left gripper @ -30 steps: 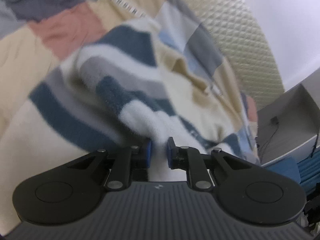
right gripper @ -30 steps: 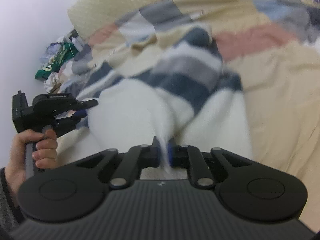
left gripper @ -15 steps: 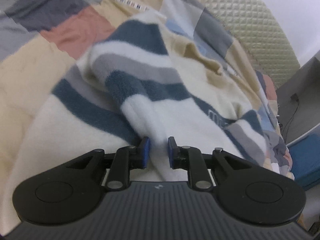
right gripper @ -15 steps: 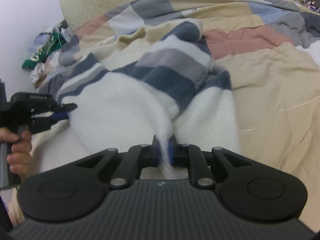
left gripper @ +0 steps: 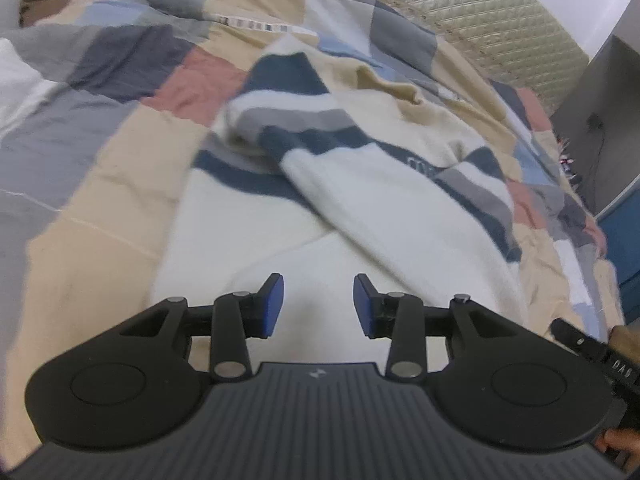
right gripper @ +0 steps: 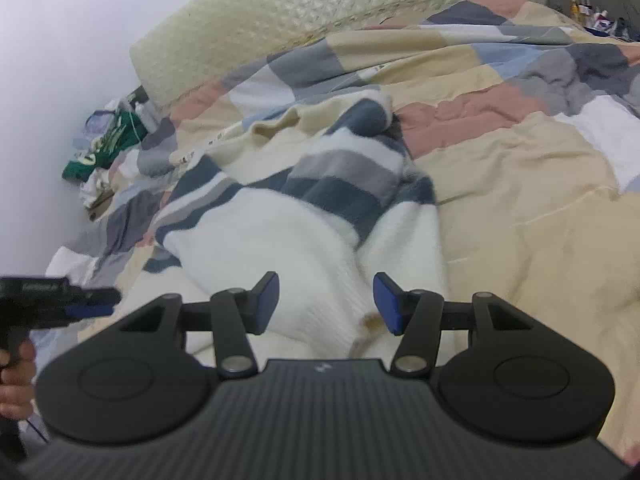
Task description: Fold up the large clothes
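Observation:
A fluffy white sweater with navy and grey stripes (left gripper: 360, 200) lies partly folded on the patchwork bed cover (left gripper: 120, 152), its striped sleeves crossed over the body. My left gripper (left gripper: 318, 306) hovers above the sweater's white lower part; its jaws are opening and the blue pads grip nothing. In the right wrist view the same sweater (right gripper: 304, 232) lies ahead. My right gripper (right gripper: 326, 302) is over the white hem with jaws opening; cloth lies below the gap, not pinched. The left gripper (right gripper: 86, 300) shows at the left edge, held by a hand.
A quilted cream headboard (right gripper: 280, 12) runs behind the bed. Clutter and a green bag (right gripper: 108, 144) sit by the wall. A grey cabinet (left gripper: 600, 128) and a blue item (left gripper: 624, 240) stand beside the bed. The right gripper's body (left gripper: 592, 356) shows at the left view's lower right.
Both grippers were shut on the sweater's white cloth; both have let go and their jaws stand apart. The left gripper has pulled back and up, so more bed is in view.

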A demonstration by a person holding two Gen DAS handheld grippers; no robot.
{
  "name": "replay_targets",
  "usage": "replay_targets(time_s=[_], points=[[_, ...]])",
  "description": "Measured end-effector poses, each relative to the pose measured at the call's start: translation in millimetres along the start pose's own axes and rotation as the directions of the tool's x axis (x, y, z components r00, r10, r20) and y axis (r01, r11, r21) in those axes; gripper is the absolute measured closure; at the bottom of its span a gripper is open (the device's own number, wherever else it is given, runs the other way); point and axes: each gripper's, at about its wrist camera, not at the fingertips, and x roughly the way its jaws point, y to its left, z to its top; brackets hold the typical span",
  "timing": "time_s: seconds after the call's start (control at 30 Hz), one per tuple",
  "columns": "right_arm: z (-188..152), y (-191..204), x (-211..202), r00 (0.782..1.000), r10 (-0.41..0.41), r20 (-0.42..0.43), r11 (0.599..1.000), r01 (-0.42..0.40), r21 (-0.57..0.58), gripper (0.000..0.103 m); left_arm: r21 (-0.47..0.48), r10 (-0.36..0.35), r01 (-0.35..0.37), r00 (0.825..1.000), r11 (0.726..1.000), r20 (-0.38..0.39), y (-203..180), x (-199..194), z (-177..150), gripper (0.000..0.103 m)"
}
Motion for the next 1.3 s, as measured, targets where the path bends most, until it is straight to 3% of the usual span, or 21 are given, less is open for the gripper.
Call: replay_targets(time_s=[0.27, 0.33, 0.4, 0.47, 0.57, 0.73, 0.9, 0.97, 1.1, 1.3], points=[[-19, -14, -23, 0.998, -0.033, -0.062, 0.996, 0.038, 0.076, 0.047, 0.04, 0.09, -0.087, 0.993, 0.995, -0.071, 20, -28, -8, 0.05], [-24, -18, -24, 0.996, -0.044, -0.071, 0.994, 0.051, 0.098, 0.039, 0.019, 0.104, -0.102, 0.991, 0.995, -0.087, 27, -26, -11, 0.048], [-27, -24, -23, 0.995, -0.062, -0.077, 0.989, 0.072, 0.132, 0.018, -0.037, 0.104, -0.108, 0.989, 0.993, -0.102, 36, -20, -12, 0.045], [-29, -33, -18, 0.992, -0.087, -0.094, 0.979, 0.102, 0.176, 0.017, -0.098, 0.1, -0.113, 0.987, 0.989, -0.128, 45, -10, -13, 0.043], [-34, -47, -10, 0.989, -0.063, -0.132, 0.96, 0.096, 0.264, 0.017, -0.183, 0.085, -0.114, 0.984, 0.976, -0.158, 57, 2, -15, 0.043], [-44, -59, 2, 0.981, -0.066, -0.182, 0.933, 0.125, 0.337, 0.018, -0.299, 0.109, -0.159, 0.978, 0.941, -0.177, 76, 17, -15, 0.039], [-54, -58, 17, 0.97, 0.064, -0.237, 0.914, 0.039, 0.404, 0.015, -0.365, 0.138, -0.195, 0.975, 0.91, -0.175, 85, 21, -17, 0.034], [-56, -54, 18, 0.968, 0.073, -0.242, 0.916, 0.03, 0.4, 0.015, -0.367, 0.14, -0.195, 0.975, 0.909, -0.172, 85, 22, -17, 0.033], [-56, -54, 15, 0.969, 0.109, -0.224, 0.902, -0.002, 0.432, 0.015, -0.363, 0.051, -0.13, 0.974, 0.923, -0.22, 83, 31, -21, 0.029], [-55, -57, 10, 0.962, 0.211, -0.175, 0.858, -0.096, 0.505, 0.015, -0.375, -0.155, 0.077, 0.971, 0.924, -0.181, 73, 29, -20, 0.024]])
